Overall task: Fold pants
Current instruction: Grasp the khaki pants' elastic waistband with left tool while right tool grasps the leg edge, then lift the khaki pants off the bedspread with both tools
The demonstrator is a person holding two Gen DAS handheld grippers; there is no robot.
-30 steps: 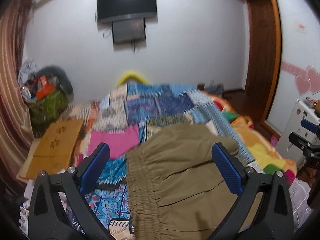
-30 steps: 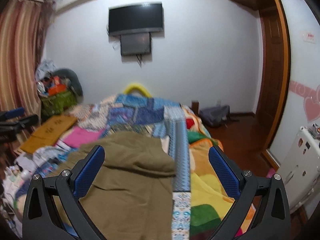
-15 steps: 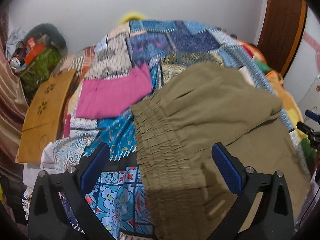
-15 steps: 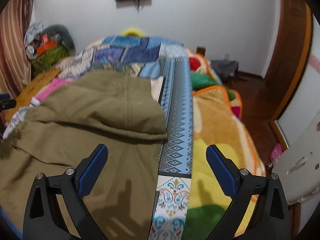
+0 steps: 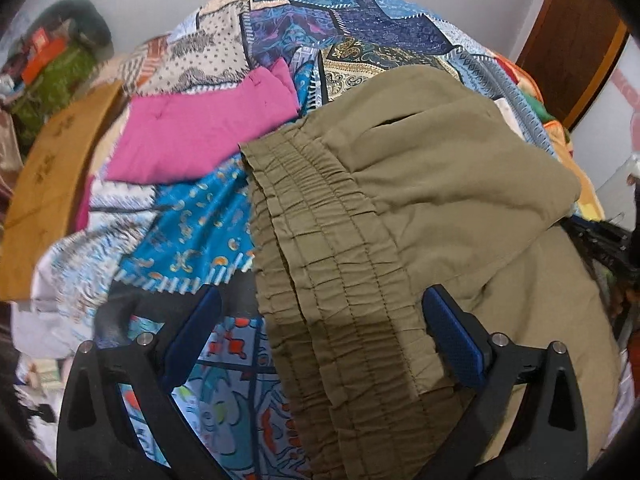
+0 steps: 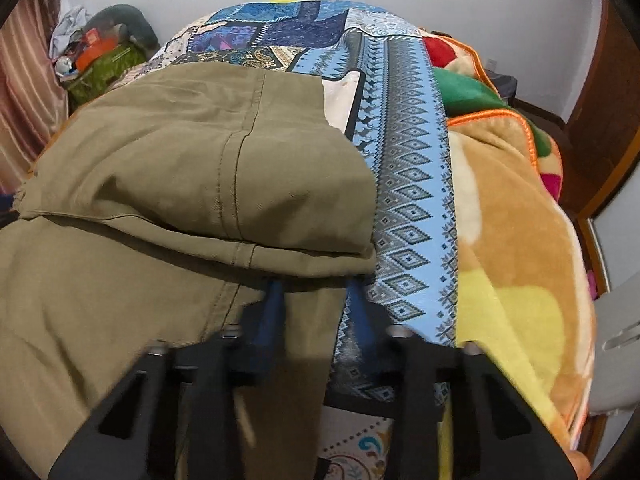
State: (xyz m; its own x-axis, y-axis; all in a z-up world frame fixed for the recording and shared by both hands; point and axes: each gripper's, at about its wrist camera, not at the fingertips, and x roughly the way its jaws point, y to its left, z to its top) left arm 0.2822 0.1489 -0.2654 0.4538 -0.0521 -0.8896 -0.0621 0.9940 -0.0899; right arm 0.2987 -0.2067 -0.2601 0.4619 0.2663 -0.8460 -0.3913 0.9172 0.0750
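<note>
1. Lying across the patchwork-quilted bed (image 5: 360, 36), the olive-green cotton pants with a gathered elastic waistband (image 5: 420, 208) fill the middle and right of the left view; one flap is already doubled over, its folded edge running through the centre of the right view (image 6: 200, 184).
2. My left tongs (image 5: 320, 336) stand wide, one blue pad on each side of the waistband at the bottom of the frame, gripping nothing; I judge they straddle it to take that end.
3. My right tongs (image 6: 316, 300) are narrow, tips tucked just under the folded edge at lower centre. Whether cloth is pinched between them I cannot tell, as the flap hides the tips.
4. A flat magenta cloth (image 5: 200, 136) lies at upper left beside the waistband, with a tan cardboard sheet (image 5: 48, 184) further left.
5. An orange-edged plush blanket (image 6: 516, 248) crowds the right of the right view; a careless fold could drag it or the magenta piece along.
</note>
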